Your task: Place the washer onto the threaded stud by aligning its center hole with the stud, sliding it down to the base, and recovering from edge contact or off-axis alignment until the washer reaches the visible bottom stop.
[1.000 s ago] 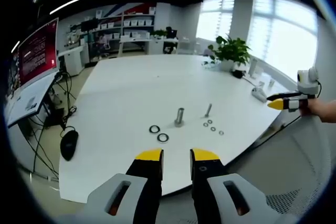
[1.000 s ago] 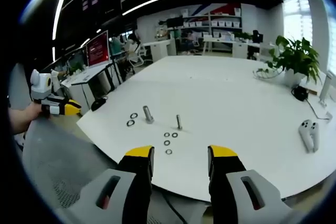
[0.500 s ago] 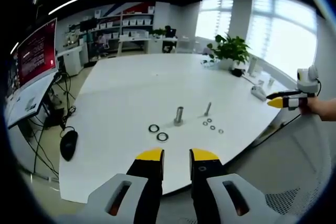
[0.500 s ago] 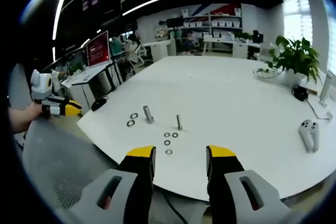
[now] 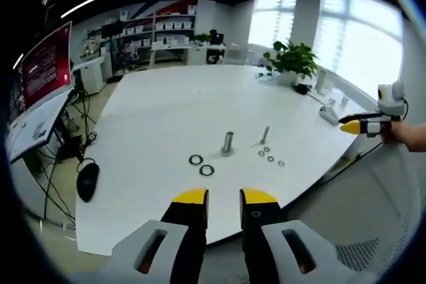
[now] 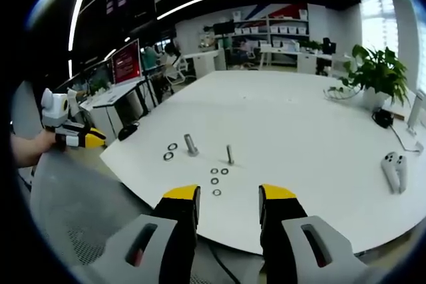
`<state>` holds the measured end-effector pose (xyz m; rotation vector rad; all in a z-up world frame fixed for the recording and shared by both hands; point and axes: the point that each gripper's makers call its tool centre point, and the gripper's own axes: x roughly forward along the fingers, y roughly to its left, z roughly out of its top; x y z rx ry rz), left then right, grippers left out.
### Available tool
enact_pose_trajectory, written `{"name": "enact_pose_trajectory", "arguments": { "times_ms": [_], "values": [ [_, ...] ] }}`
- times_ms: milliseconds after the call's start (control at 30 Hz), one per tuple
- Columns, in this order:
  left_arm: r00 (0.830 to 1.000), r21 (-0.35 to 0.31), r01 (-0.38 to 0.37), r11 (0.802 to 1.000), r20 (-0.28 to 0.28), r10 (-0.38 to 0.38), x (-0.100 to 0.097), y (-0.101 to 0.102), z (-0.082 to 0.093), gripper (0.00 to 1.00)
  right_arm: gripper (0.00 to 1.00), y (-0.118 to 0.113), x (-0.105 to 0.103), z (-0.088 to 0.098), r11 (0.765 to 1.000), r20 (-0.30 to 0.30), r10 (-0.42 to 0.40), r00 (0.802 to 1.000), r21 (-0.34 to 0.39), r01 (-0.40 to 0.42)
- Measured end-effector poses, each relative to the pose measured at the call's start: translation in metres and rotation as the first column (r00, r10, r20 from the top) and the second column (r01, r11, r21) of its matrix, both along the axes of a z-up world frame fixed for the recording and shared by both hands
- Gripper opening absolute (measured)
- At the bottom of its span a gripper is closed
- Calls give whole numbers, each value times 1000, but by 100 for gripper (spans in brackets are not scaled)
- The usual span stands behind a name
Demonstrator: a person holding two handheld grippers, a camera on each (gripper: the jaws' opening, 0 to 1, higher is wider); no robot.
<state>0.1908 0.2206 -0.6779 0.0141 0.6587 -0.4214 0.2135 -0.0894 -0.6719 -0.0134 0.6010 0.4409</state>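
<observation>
both grippers' fingers gape empty; red screen (image 5: 45, 64) text too blurred to read; small washers (image 6: 217, 179) barely resolve beside the stud (image 6: 229, 154).

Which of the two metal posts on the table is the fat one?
The bolt beside the two big rings is the fat one. The other, the stud by the small washers, is much thinner.

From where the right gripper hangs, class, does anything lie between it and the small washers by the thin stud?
Nothing visible does: bare white table lies between the right gripper and the small washers, which sit just in front of the thin stud.
</observation>
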Motion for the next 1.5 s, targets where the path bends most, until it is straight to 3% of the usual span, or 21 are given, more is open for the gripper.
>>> {"name": "enact_pose_trajectory", "arguments": {
  "times_ms": [867,933,1000,1100,1300,1433,1500],
  "values": [
    [999,4,-22,1000,-25,22,-3,3,-6,14,38,6,-6,-10,996,-33,53,998,-66,-55],
    [998,34,46,998,-48,-44,-9,-4,-12,14,39,5,-9,-12,997,-47,47,998,-58,-49],
    [996,50,27,998,-86,-22,-10,0,-18,12,39,7,-8,-10,997,-38,55,998,-53,-57],
    [999,29,-4,1000,-48,5,-5,2,-11,12,40,8,-7,-8,998,-30,58,998,-31,-59],
    [995,56,1,998,-103,5,-19,3,-26,10,39,11,-18,-13,997,-30,67,997,-29,-68],
    [993,54,-9,999,-117,15,-20,5,-29,10,39,10,-22,-22,998,-86,56,995,-7,-57],
    [992,52,-22,998,-126,28,-17,6,-29,10,40,9,-18,-21,999,-86,48,995,9,-48]
  ]
}}
